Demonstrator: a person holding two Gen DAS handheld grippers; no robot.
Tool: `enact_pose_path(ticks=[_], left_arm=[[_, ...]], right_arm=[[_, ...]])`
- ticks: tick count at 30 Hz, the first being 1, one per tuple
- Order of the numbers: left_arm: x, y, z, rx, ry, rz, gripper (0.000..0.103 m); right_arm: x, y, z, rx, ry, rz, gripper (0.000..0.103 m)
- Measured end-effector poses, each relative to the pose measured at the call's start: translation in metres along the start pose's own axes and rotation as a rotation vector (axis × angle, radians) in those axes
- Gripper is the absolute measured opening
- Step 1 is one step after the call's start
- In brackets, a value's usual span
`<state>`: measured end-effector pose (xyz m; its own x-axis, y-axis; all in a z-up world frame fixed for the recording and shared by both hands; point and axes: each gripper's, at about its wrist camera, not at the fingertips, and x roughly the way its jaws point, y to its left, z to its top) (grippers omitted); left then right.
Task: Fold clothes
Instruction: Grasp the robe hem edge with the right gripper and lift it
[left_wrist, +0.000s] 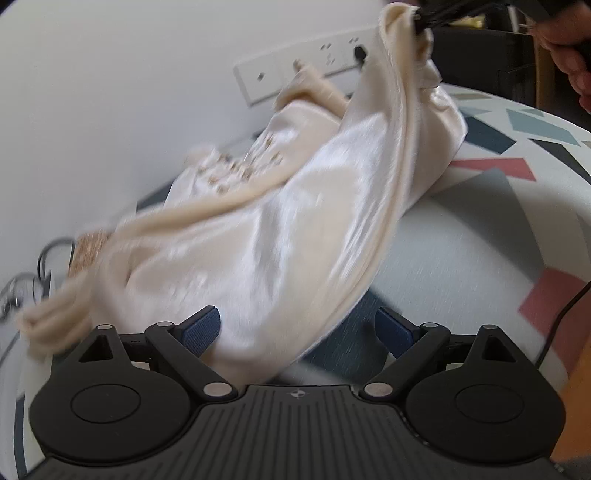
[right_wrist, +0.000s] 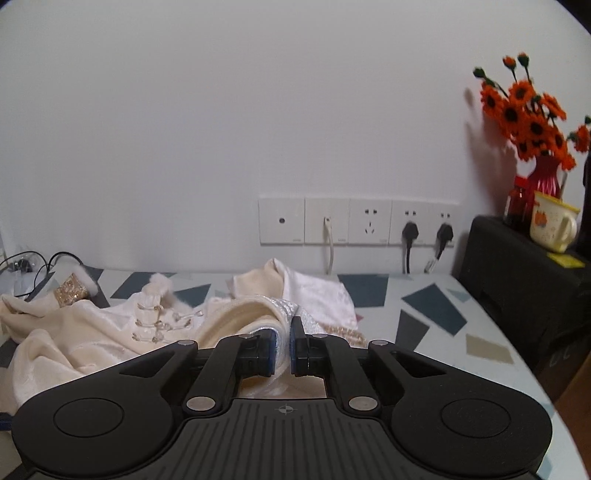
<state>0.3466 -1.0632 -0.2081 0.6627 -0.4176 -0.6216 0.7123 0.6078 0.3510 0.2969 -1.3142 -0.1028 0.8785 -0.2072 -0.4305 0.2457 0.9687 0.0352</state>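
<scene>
Above the patterned table (right_wrist: 428, 306), the right gripper (right_wrist: 282, 349) is clamped on a fold of the cream garment (left_wrist: 266, 236), lifting one end while the rest trails on the tabletop. The left gripper (left_wrist: 295, 332) stands wide open, empty, close to the hanging cloth. Judged mid-fold: next, the left needs a free edge.

No legible text, brand or number in either view. Only mark: small crosshair sign on the ribbed black housing of the left gripper (left_wrist: 297, 334) and of the right gripper (right_wrist: 282, 349). Cup (right_wrist: 551, 226) carries an orange print, unreadable
</scene>
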Motion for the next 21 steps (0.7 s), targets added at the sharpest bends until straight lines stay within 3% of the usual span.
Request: enact_pose_path(ticks=[5, 14, 17, 19, 21], left_arm=[[0.013, -0.003, 0.007, 0.019, -0.013, 0.1, 0.093], [0.006, 0.054, -0.023, -0.118, 0.044, 0.289, 0.091], [0.004, 0.071, -0.031, -0.175, 0.074, 0.288, 0.063], [0.003, 0.078, -0.035, -0.212, 0.097, 0.274, 0.04], [0.0, 0.081, -0.039, -0.243, 0.112, 0.276, 0.031]], right_arm=[[-0.006, -0.009, 0.0, 0.003, 0.002, -0.02, 0.006], [-0.005, -0.031, -0.028, 0.03, 0.07, -0.073, 0.007], [0.003, -0.028, -0.049, 0.001, 0.14, -0.06, 0.01], [0.008, -0.025, -0.061, -0.013, 0.176, -0.059, 0.023], [0.014, -0.021, -0.072, -0.027, 0.205, -0.064, 0.025]])
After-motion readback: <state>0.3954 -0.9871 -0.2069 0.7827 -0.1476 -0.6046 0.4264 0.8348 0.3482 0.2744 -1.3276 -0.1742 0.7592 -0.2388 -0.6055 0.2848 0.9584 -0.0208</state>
